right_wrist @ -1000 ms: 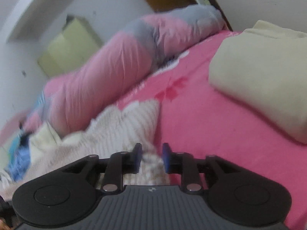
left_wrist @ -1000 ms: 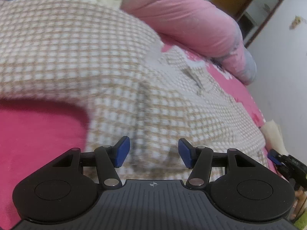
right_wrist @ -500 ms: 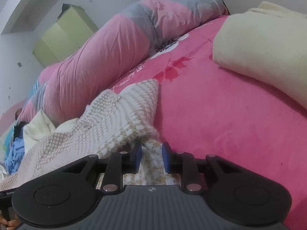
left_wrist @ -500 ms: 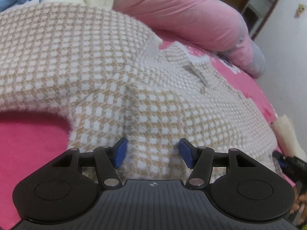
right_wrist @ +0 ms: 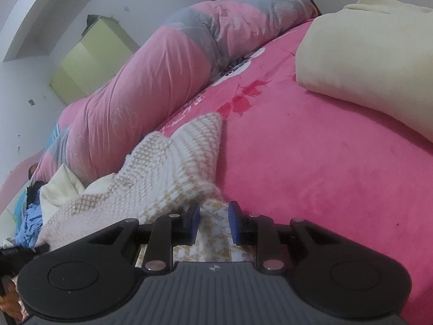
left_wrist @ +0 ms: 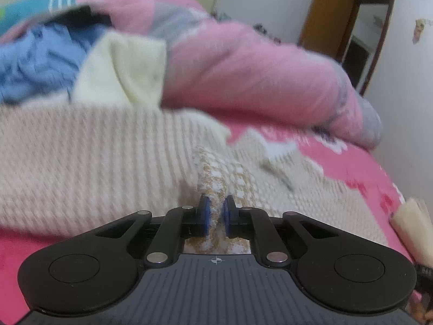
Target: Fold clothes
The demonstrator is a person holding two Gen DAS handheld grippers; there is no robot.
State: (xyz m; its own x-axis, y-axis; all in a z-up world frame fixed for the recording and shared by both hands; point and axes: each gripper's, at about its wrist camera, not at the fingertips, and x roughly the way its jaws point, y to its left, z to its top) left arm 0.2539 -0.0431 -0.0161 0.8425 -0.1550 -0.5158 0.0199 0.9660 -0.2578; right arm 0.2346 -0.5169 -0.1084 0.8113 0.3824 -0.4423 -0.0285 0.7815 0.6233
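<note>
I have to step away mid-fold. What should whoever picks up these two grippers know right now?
Left gripper: jaws have just closed, pinching a raised ridge of the checked sweater.
Right gripper: partly closed around the sweater's edge; whether its pads press the cloth is unclear.
The sweater lies spread on the pink bed, beside the rolled quilt. A folded cream blanket lies apart.
Done: both edges taken up. Left: no fold made yet.
</note>
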